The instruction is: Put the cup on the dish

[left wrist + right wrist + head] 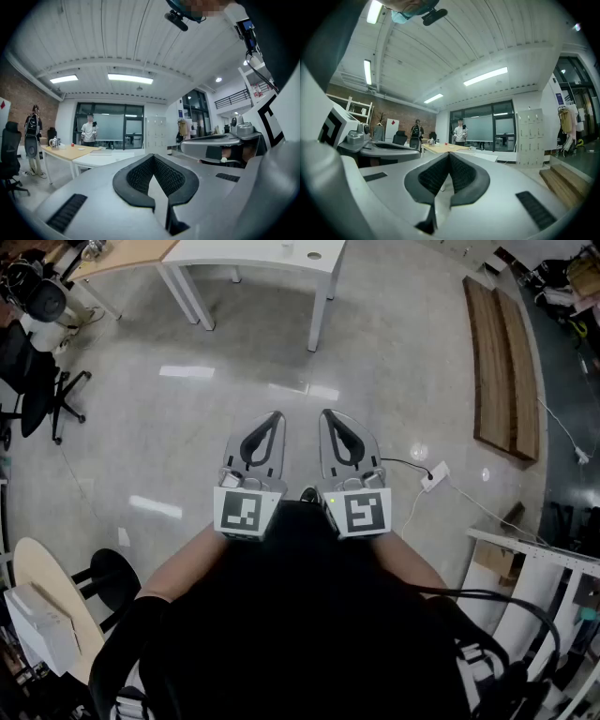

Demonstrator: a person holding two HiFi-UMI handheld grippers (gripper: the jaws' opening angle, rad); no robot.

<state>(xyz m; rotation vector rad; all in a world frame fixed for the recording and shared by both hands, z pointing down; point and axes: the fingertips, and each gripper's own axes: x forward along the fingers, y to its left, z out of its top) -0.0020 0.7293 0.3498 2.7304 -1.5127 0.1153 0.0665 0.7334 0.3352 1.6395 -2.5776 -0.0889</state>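
Grey floor (187,427) only beneath left tool (275,418) and right tool (327,416), both pressed together on nothing, held level. No cup, no dish in any view. Nothing done yet; left to do: find, pinch, carry, set down.

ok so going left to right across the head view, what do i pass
black office chair → left gripper → right gripper → white power strip → wooden boards
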